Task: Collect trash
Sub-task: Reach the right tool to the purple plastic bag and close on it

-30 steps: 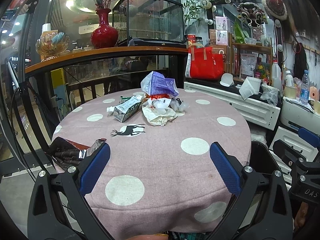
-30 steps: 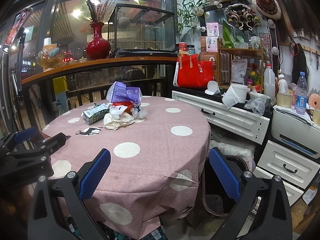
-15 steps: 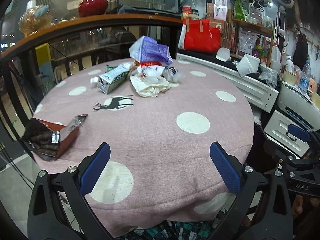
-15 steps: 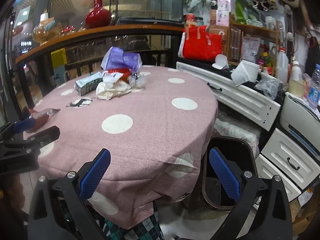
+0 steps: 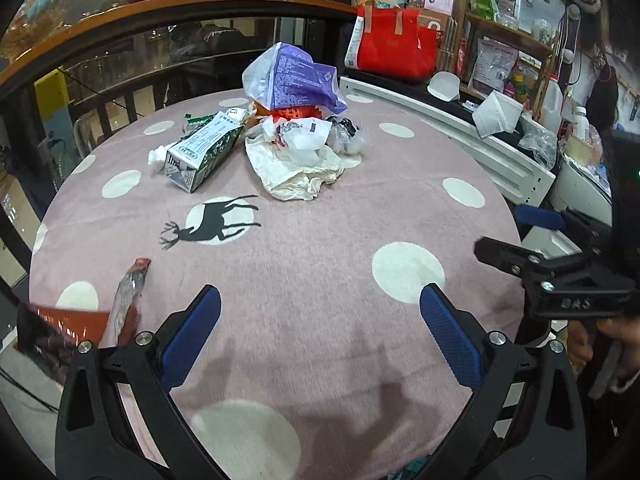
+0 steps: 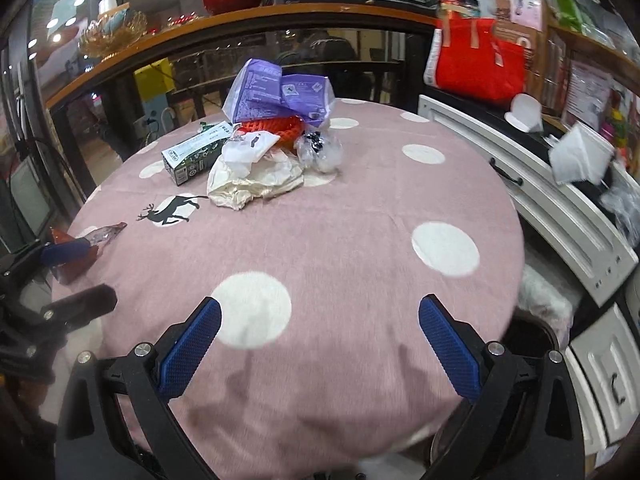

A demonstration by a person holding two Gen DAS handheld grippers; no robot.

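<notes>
A pile of trash lies at the far side of the round pink dotted table [image 5: 320, 264]: a purple plastic bag [image 5: 296, 76], a green-and-white carton [image 5: 204, 150] on its side, crumpled white paper [image 5: 300, 164], a red net and a clear wrapper [image 5: 346, 136]. A red foil snack wrapper [image 5: 80, 324] lies at the near left edge. My left gripper [image 5: 318, 320] hovers open above the near table edge, empty. My right gripper [image 6: 318, 322] is open and empty too, well short of the purple bag [image 6: 276, 92] and the carton [image 6: 196, 154].
A dark bin [image 6: 528, 340] stands on the floor right of the table. White drawers [image 6: 560, 208] and cluttered shelves with a red bag [image 6: 480, 60] line the right. A railing with a wooden top [image 5: 160, 12] curves behind. A hand [image 5: 600, 340] holds the right gripper.
Both grippers have risen and moved forward over the table, now looking down on it. The trash pile appears closer. No piece of trash has moved.
</notes>
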